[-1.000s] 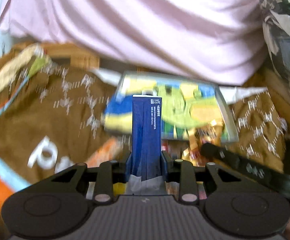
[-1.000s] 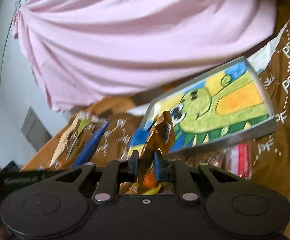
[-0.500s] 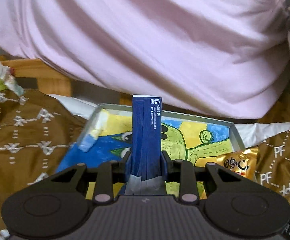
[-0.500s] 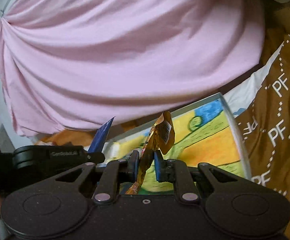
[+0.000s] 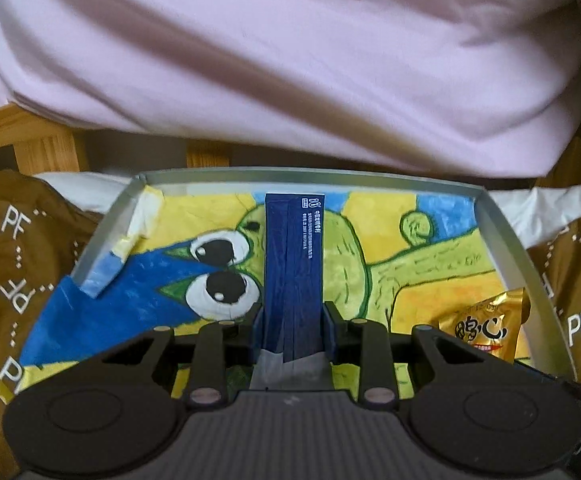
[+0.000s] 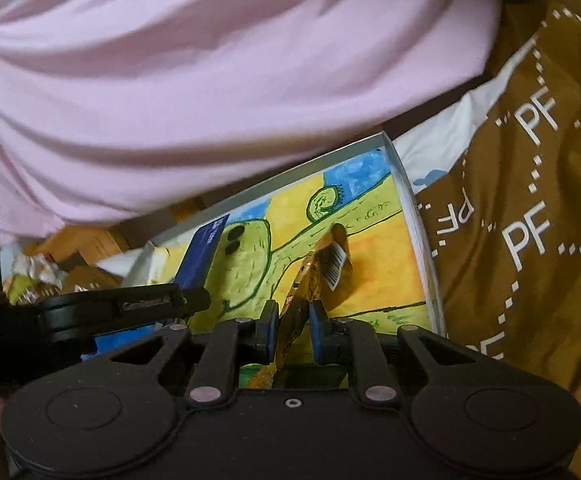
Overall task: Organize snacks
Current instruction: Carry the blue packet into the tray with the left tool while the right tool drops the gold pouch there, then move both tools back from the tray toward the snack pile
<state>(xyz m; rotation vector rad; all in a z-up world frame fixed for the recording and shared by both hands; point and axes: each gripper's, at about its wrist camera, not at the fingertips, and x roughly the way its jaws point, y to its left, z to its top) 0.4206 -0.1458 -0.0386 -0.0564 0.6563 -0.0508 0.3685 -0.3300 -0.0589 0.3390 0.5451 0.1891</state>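
Note:
My left gripper [image 5: 293, 320] is shut on a dark blue snack packet [image 5: 292, 264] that stands upright between the fingers, above a shallow grey-rimmed box [image 5: 502, 232] lined with a green cartoon picture. My right gripper [image 6: 293, 326] is shut on a gold foil snack packet [image 6: 322, 272], held over the box's right side [image 6: 414, 216]. That gold packet [image 5: 486, 328] shows at the lower right of the left wrist view. The blue packet [image 6: 204, 256] and the left gripper's body [image 6: 102, 312] appear at the left of the right wrist view.
A person in a pink shirt [image 5: 290, 60] stands close behind the box. Brown cloth printed with "PF" [image 6: 530, 208] lies around it on both sides. Wooden furniture [image 5: 30, 140] shows at the back left, with crumpled wrappers [image 6: 34, 276] near it.
Both grippers have come over the picture-lined box and closer to it, each still holding its packet. The gold packet now hangs lower over the box's right side.

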